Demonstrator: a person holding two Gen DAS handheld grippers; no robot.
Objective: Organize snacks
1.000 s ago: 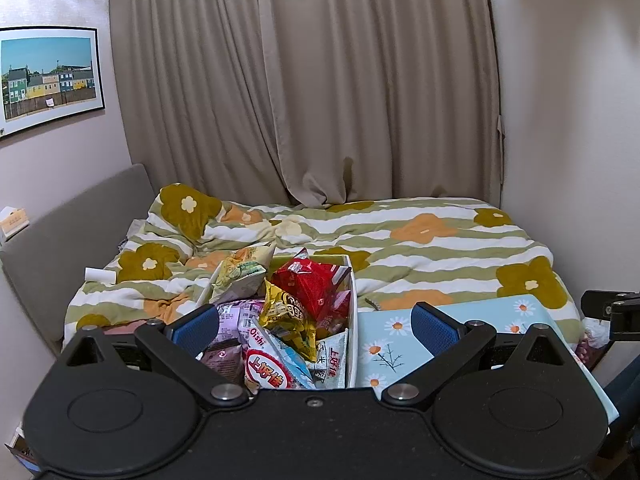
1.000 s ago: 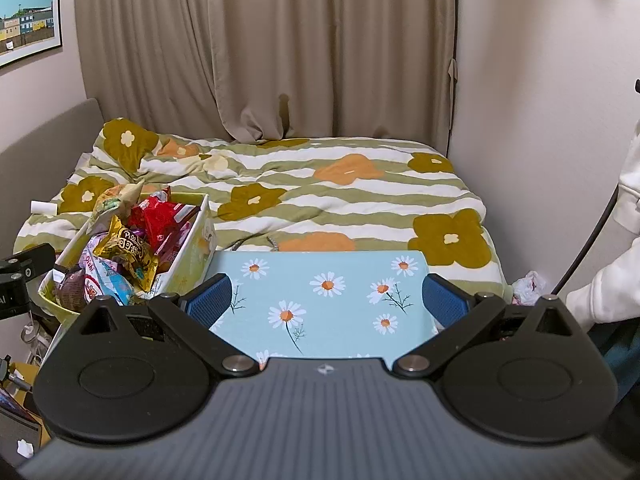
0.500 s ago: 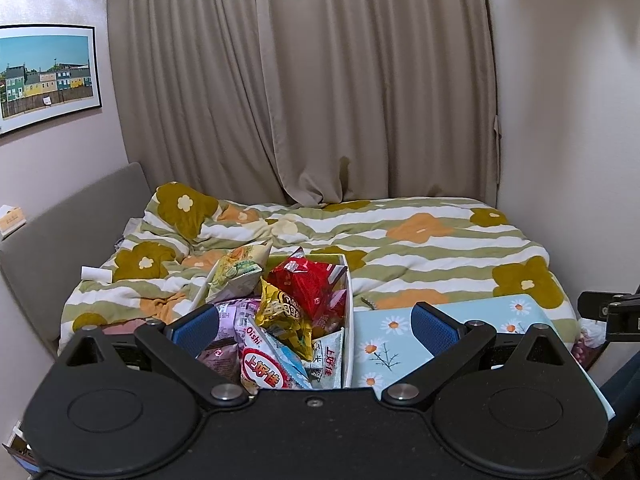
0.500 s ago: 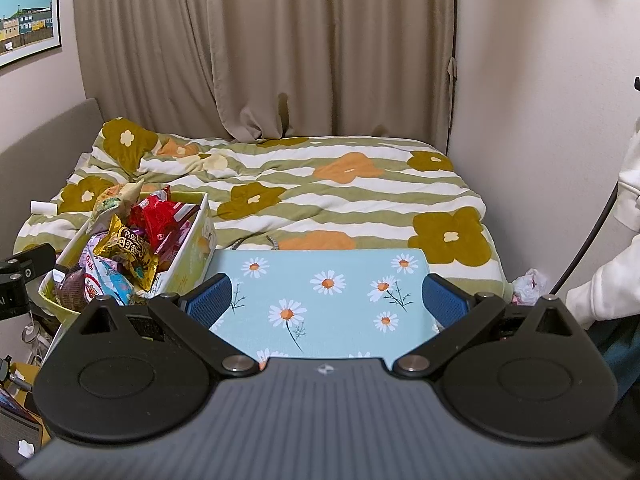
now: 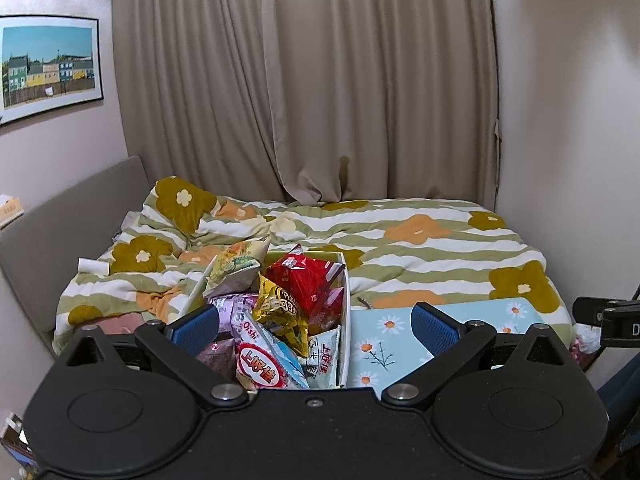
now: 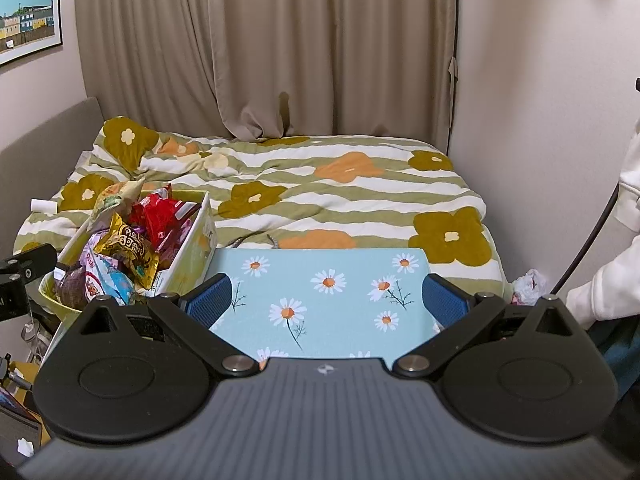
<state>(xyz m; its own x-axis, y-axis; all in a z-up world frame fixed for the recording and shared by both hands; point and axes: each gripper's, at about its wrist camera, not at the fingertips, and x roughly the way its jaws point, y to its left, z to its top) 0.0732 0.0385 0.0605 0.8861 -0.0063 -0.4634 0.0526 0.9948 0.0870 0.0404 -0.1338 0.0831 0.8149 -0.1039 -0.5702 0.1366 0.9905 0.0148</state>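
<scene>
Both grippers, left [image 5: 316, 322] and right [image 6: 326, 298], are held wide apart and empty, and little has changed over the last second beyond a slight rise of the left view. Snacks [image 5: 280, 308] are heaped in the box [image 6: 200, 228] beside the daisy board [image 6: 320, 300], so either stage is fitted. Lower packets are hidden.

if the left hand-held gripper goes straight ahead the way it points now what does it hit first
Most likely the snack packets heaped in the white box: the left hand-held gripper, jaws open and empty, frames the gold packet and the red bag behind it. Depth is unclear, so the Oishi packet lower down could come first.
</scene>
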